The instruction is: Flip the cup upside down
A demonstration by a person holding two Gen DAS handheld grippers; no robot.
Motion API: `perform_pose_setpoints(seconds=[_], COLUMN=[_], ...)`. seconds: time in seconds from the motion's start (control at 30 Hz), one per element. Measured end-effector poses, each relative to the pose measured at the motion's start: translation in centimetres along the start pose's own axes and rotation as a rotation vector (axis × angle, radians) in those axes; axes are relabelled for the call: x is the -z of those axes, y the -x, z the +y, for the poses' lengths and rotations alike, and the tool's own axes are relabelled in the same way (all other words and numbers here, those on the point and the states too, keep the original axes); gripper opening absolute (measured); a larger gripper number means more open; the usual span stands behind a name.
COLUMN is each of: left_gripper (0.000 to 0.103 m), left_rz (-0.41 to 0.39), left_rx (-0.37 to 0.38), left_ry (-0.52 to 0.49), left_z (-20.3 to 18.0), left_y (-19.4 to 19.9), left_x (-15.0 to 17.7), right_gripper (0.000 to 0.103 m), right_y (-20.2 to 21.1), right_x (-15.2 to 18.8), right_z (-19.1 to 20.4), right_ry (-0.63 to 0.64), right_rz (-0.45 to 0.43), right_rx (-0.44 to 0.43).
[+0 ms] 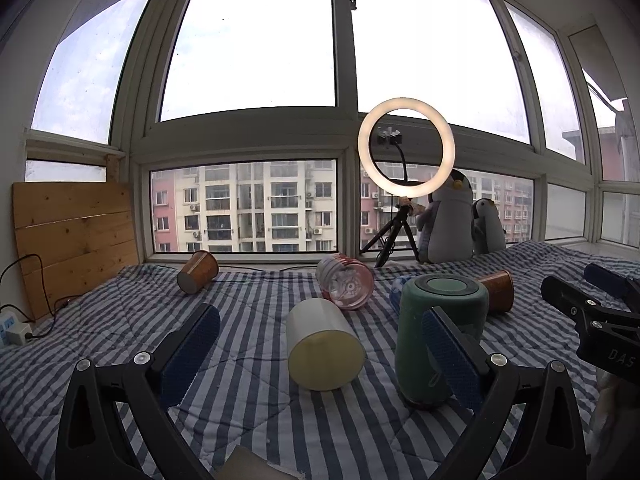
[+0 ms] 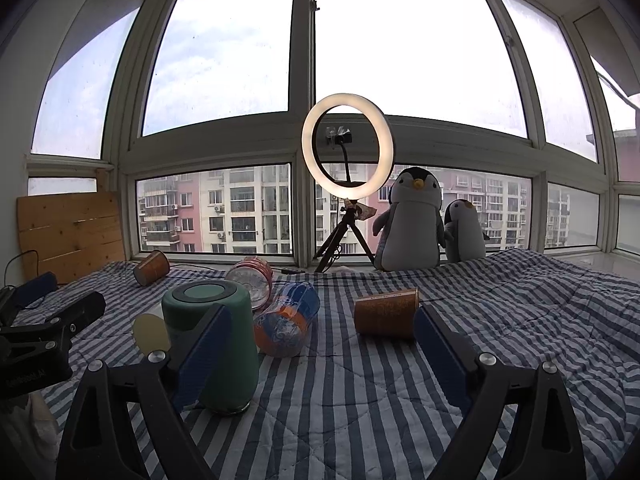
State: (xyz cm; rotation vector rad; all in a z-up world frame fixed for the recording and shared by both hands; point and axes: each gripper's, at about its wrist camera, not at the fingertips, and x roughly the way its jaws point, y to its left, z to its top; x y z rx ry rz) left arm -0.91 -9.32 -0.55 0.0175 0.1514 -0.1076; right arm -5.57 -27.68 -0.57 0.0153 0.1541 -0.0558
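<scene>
I have both grippers hovering over the striped quilt [image 1: 248,420], jaws spread wide and holding nothing. The green cup [image 1: 436,336] stands base-up, just behind my left gripper's [image 1: 320,348] right finger and my right gripper's [image 2: 320,344] left finger. A cream cup [image 1: 324,346] lies on its side between the left jaws; a copper cup [image 2: 386,312] lies ahead between the right ones.

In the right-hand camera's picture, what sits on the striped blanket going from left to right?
Small brown cup on its side, upright green cup, blue-and-orange cup lying down, brown cup lying down. The pink cup and the pale one overlap the green cup, so I leave them out.
</scene>
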Motion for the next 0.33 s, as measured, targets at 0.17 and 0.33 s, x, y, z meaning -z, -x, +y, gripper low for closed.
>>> perform_pose_setpoints(seconds=[0.17,0.33], left_gripper=[0.102,0.102], left_rz=[-0.002,0.005], left_rx=[0.0,0.003], left_ry=[-0.001,-0.003], left_z=[0.03,0.05], left_y=[0.08,0.06], left_x=[0.01,0.02], right_gripper=[0.091,0.091], right_y=[0.06,0.14], right_x=[-0.01,-0.02], right_z=[0.02,0.03], right_ry=[-0.001,-0.001], right_rz=[0.004,0.001], right_rx=[-0.002,-0.002])
